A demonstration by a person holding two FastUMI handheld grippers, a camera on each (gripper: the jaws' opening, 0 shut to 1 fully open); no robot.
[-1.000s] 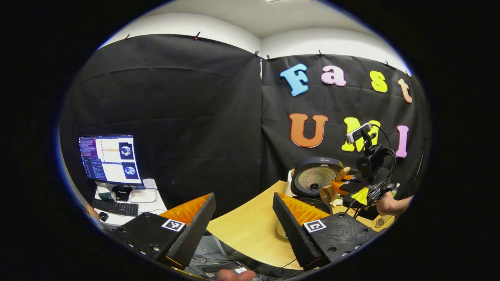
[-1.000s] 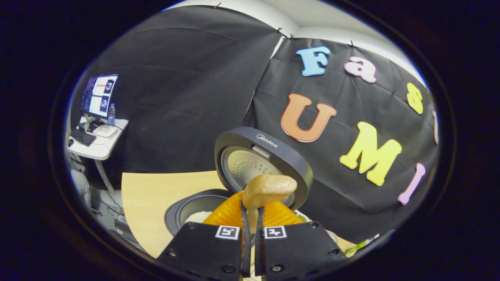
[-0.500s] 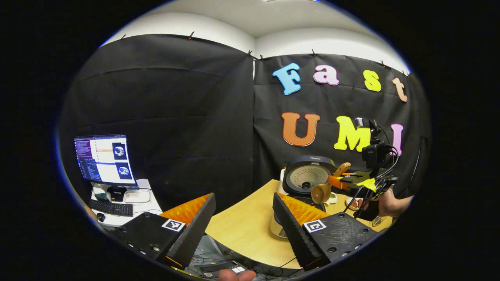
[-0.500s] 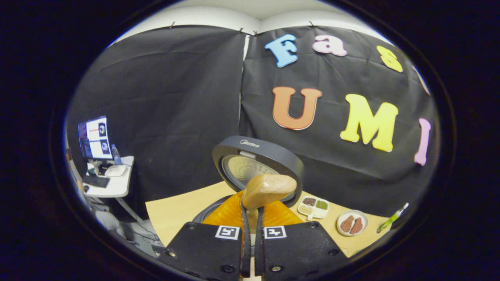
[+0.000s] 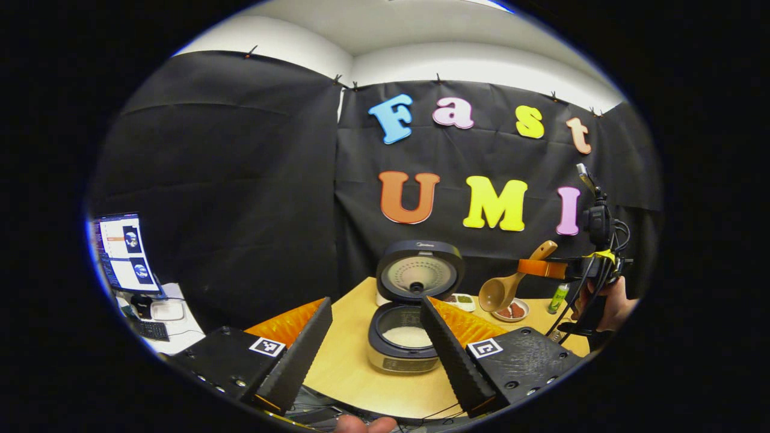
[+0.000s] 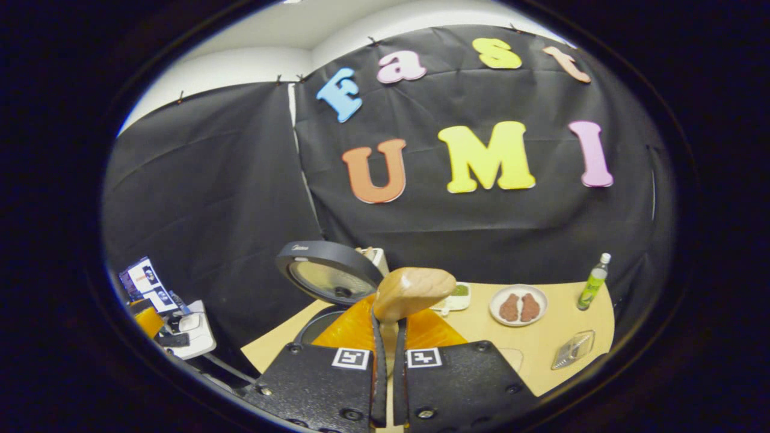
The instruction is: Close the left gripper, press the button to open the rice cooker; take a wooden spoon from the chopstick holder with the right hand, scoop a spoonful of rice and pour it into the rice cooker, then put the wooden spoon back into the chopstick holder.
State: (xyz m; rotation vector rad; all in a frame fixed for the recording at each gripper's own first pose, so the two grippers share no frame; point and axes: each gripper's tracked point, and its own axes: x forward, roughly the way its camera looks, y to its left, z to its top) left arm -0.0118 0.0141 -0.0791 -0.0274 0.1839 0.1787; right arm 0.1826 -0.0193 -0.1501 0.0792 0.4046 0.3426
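I'm seeing even, fairly bright overhead light in both views, with the white ceiling [image 5: 421,24] glowing brightest. The black cloth wall [image 5: 240,180] is soaking up light, so shadows are staying soft. The fisheye lenses are bending straight edges towards the rims. The monitor [image 5: 123,252] is glaring slightly; focus is holding sharp.
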